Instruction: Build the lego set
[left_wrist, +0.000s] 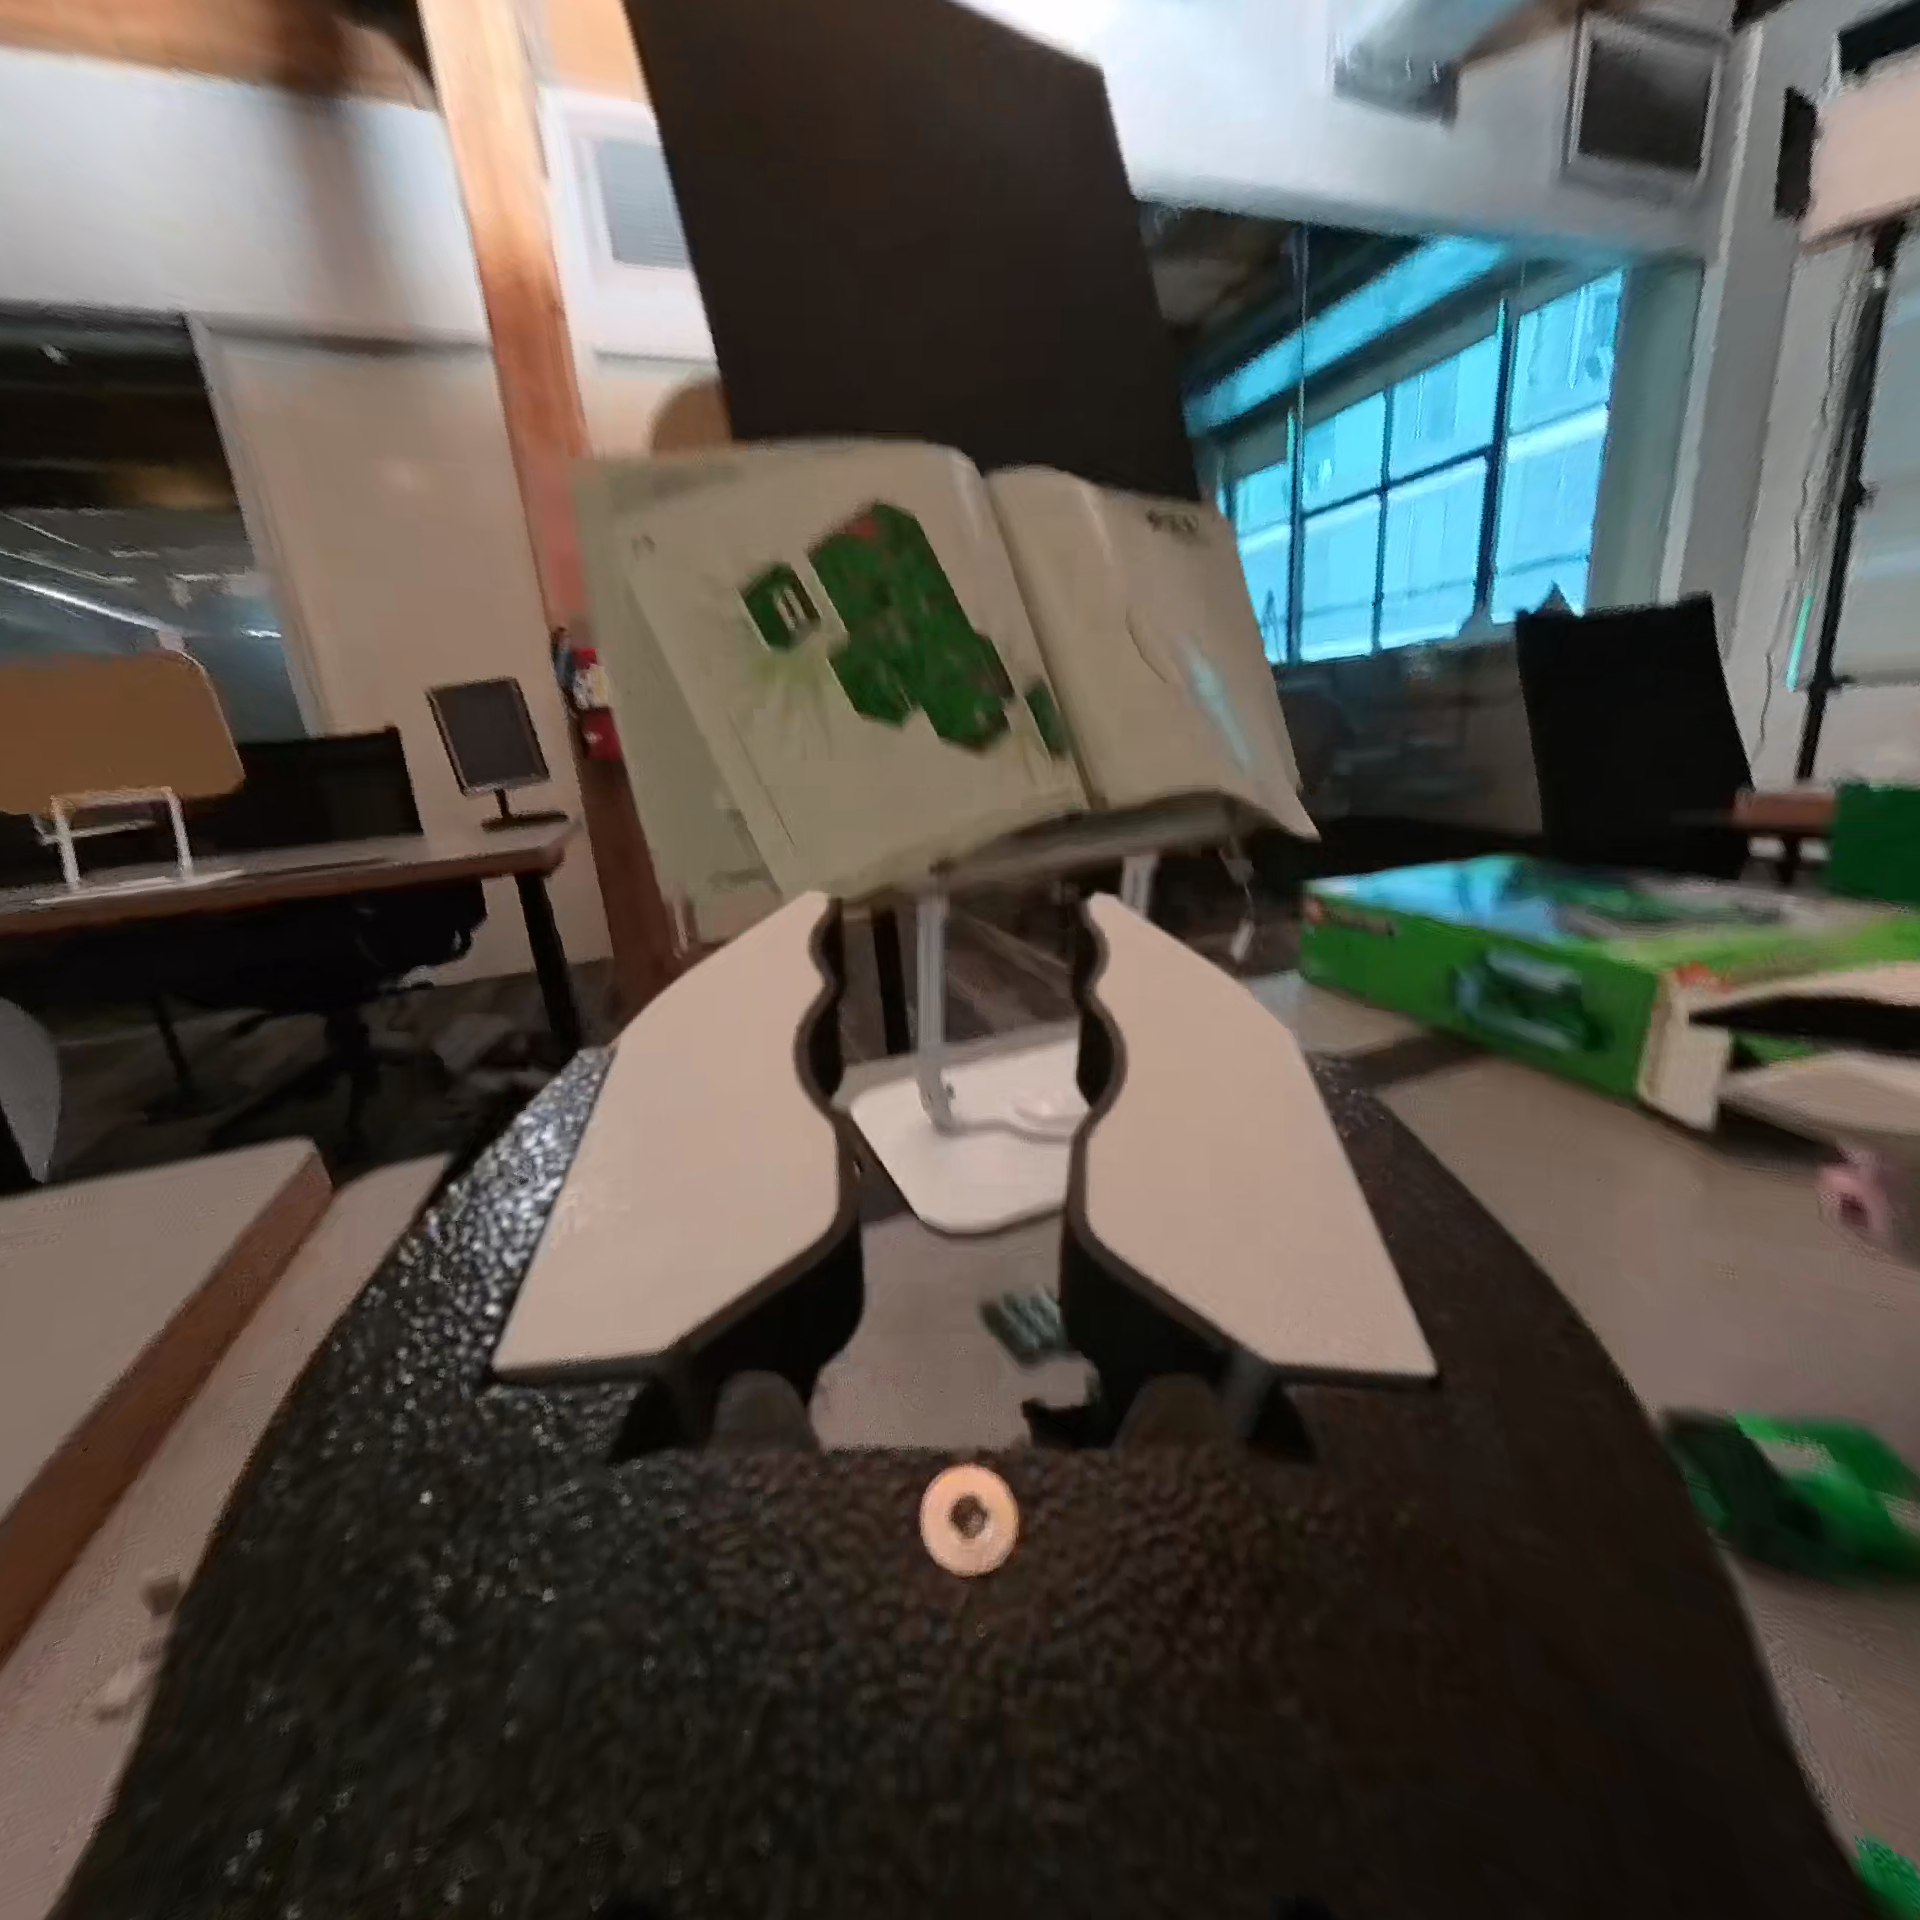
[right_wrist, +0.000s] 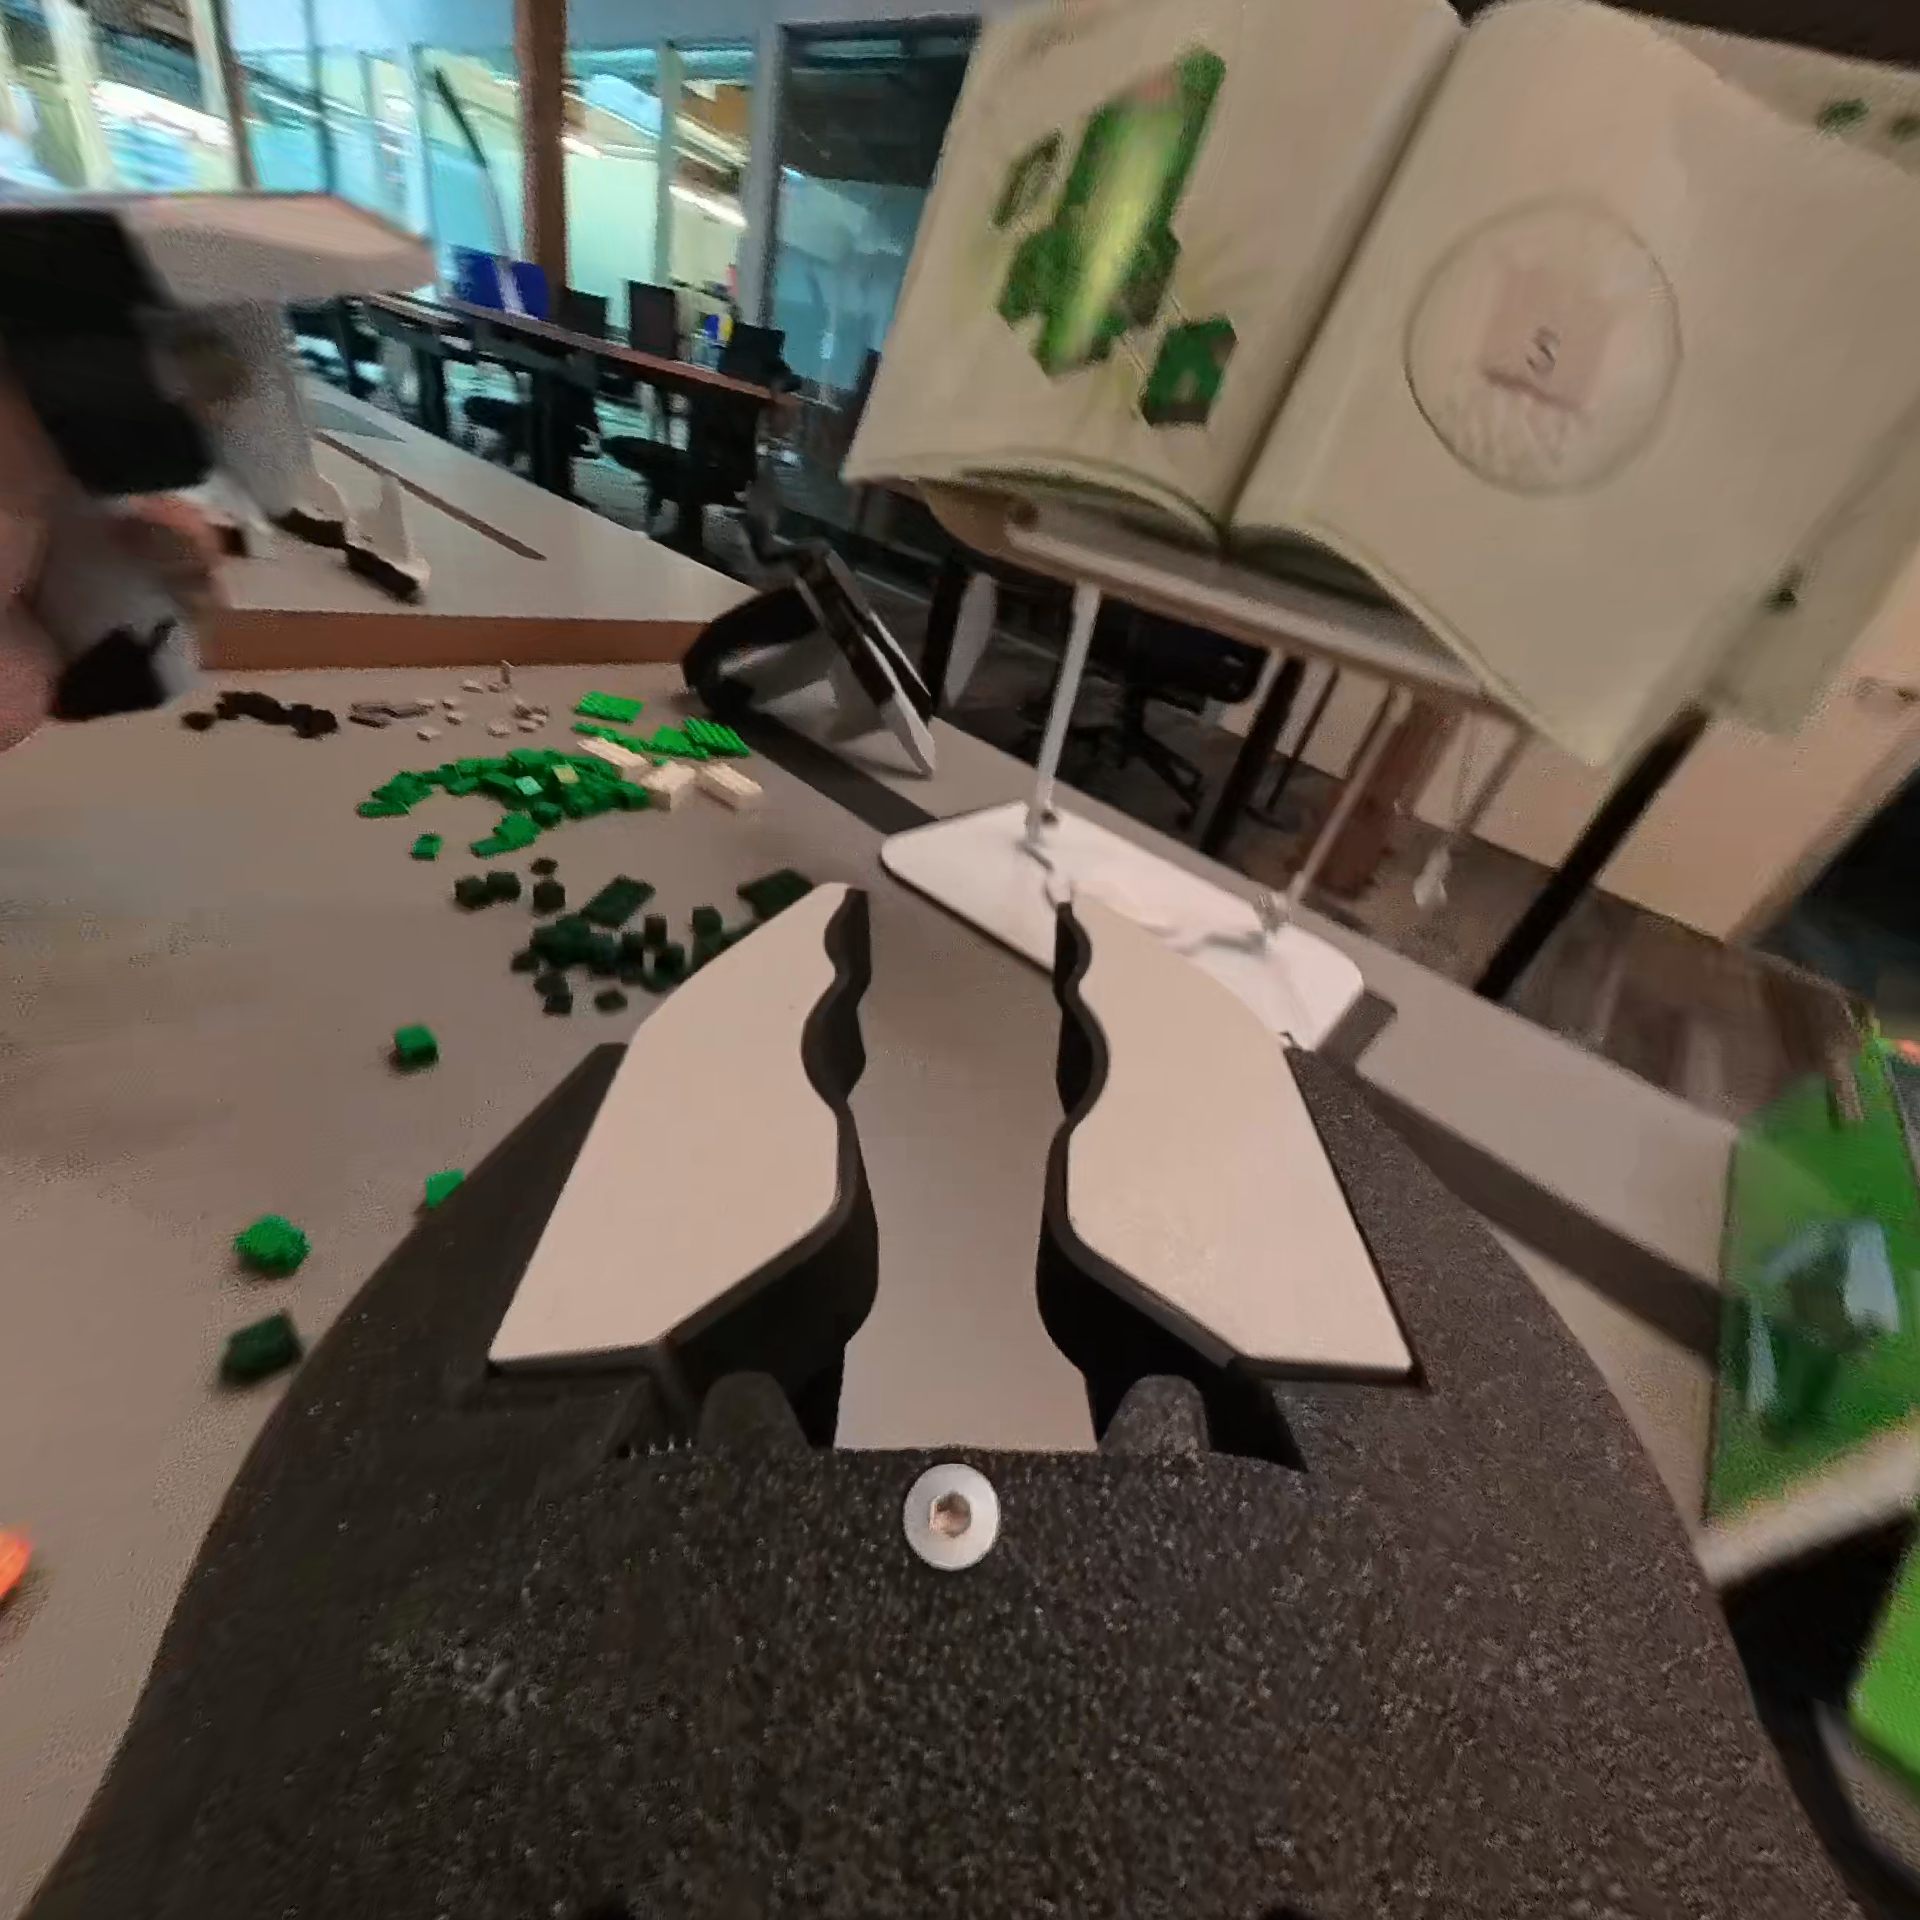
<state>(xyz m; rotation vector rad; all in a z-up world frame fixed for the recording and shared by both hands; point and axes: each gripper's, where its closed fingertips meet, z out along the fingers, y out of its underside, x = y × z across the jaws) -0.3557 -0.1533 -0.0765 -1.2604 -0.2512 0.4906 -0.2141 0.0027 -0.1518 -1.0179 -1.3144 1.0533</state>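
Note:
My left gripper (left_wrist: 961, 914) is open and empty, raised above the table and pointing at the open instruction booklet (left_wrist: 914, 665) on its white stand (left_wrist: 966, 1153). A small green lego piece (left_wrist: 1023, 1325) lies on the table between its fingers. My right gripper (right_wrist: 961, 904) is open and empty above the table, in front of the stand's white base (right_wrist: 997, 873). The booklet (right_wrist: 1351, 312) is above it to the right. Bright green bricks (right_wrist: 540, 784), dark green bricks (right_wrist: 623, 935), white bricks (right_wrist: 686, 779) and black bricks (right_wrist: 260, 712) lie scattered on the table to the left.
The green lego box (left_wrist: 1600, 966) lies at the right, also at the right edge of the right wrist view (right_wrist: 1829, 1299). A green bag (left_wrist: 1808, 1496) lies near it. A black and white device (right_wrist: 831, 665) lies behind the bricks. A person's blurred hand (right_wrist: 94, 582) is far left.

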